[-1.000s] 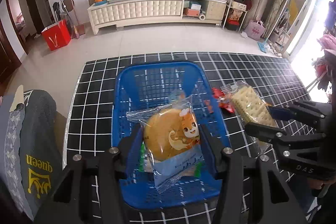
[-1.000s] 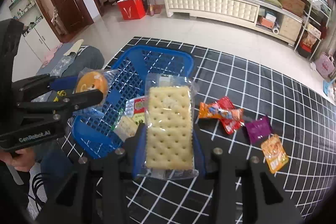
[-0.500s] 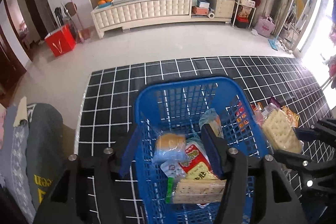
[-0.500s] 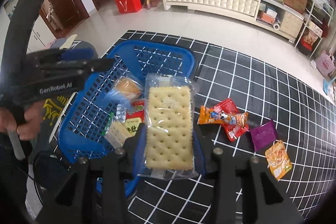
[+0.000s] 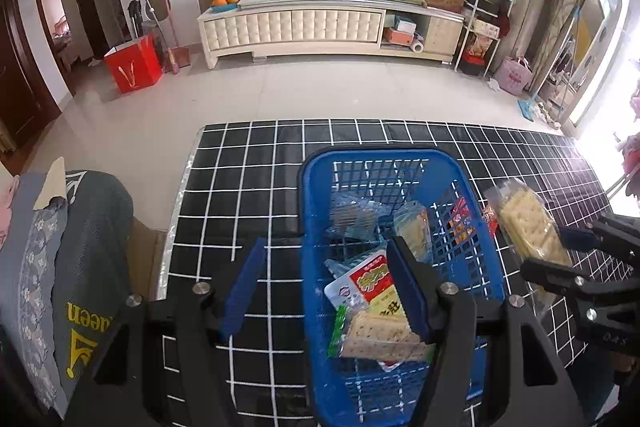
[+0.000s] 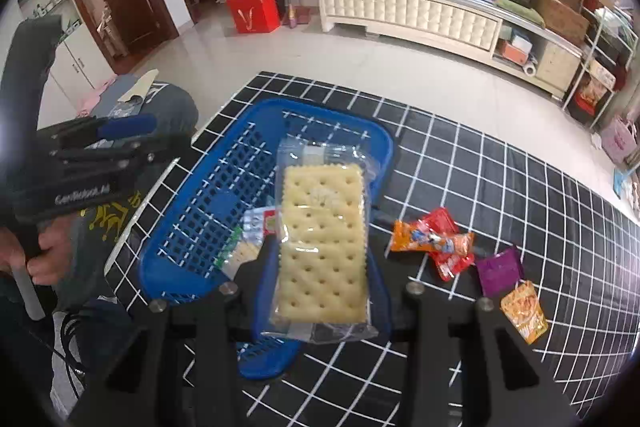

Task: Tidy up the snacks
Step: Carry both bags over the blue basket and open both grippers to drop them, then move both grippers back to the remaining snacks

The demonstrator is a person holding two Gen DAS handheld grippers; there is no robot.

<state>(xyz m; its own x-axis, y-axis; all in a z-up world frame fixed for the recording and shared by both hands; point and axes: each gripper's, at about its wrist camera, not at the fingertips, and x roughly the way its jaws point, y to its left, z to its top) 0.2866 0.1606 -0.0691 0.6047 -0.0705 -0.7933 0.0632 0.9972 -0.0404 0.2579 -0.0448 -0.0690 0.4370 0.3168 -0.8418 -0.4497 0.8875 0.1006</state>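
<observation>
A blue plastic basket stands on the black grid mat and holds several wrapped snacks, among them a cracker pack and a red and yellow pack. My left gripper hangs open over the basket's left rim with nothing between its fingers. My right gripper is shut on a long clear pack of crackers, held above the basket's right side. From the left wrist view that pack of crackers sits just outside the basket's right wall.
Loose snacks lie on the mat right of the basket: orange and red packets, a purple one, a yellow-orange one. A grey cushion with yellow lettering borders the mat's left edge. A hand grips the left gripper's handle.
My left gripper has let go of the round cake pack into the basket, opened and shifted left. My right gripper has carried the crackers closer over the basket.
</observation>
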